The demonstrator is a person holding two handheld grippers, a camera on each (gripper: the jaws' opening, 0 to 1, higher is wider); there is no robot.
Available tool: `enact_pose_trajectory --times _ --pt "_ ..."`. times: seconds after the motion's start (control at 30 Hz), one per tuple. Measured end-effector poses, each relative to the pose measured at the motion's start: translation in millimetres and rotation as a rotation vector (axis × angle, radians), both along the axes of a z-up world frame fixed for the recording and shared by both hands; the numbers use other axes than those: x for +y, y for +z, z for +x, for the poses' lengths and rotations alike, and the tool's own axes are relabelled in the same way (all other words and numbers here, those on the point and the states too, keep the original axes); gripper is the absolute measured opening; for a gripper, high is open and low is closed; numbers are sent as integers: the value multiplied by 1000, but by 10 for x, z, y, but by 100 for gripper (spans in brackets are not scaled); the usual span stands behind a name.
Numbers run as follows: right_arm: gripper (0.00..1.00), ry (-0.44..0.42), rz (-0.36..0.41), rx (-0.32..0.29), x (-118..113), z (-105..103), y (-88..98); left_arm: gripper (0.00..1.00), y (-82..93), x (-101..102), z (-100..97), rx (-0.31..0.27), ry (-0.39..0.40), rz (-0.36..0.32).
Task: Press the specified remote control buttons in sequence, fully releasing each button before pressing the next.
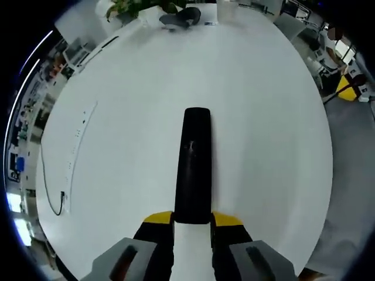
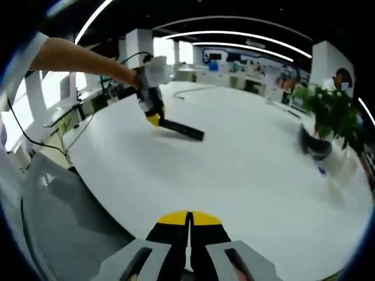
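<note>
Nearest in the left gripper view: the left gripper (image 1: 192,221), yellow-tipped black jaws w/ grey bodies, closed on the near end of the remote control (image 1: 193,167) — a long, slim, glossy black bar w/ rounded far end, pointing straight away over the table (image 1: 135,117). The table is white, smooth, matte, w/ a curved edge; the remote is held near the middle, lots of bare surface on both sides and beyond it. At left a thin black cable (image 1: 50,187) loops near the rim beside a white power strip (image 1: 79,143). At the far edge, a dark rounded object (image 1: 181,17) next to green leaves. Right of the table, grey floor and a yellow-and-black item (image 1: 347,89).

In the right gripper view, the right gripper (image 2: 188,225) sits low at the near table edge, jaws pressed together w/ only a thin seam btwn the yellow tips, nothing held. Left, a person's bare arm (image 2: 82,58) reaches in, holding the left gripper (image 2: 151,105), which grips the remote (image 2: 181,130) by one end — the other end is tilted down toward the tabletop; contact can't be told. Wide open white surface btwn the two grippers. At right, a leafy plant (image 2: 331,114) in a dark pot near the rim.
</note>
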State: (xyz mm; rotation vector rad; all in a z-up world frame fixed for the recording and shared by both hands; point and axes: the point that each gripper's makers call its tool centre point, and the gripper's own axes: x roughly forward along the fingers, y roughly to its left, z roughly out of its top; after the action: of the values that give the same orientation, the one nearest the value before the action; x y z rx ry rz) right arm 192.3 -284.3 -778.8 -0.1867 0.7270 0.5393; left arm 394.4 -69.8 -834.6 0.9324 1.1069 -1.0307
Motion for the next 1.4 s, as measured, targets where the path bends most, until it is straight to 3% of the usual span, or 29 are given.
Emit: enact_pose_trajectory --times 0.9,1.4 --pt "0 83 -34 39 99 -101 -87 21 18 29 -826 32 7 12" --pt "0 89 -42 71 115 -141 -125 21 -56 -74 -1360 59 16 -11"
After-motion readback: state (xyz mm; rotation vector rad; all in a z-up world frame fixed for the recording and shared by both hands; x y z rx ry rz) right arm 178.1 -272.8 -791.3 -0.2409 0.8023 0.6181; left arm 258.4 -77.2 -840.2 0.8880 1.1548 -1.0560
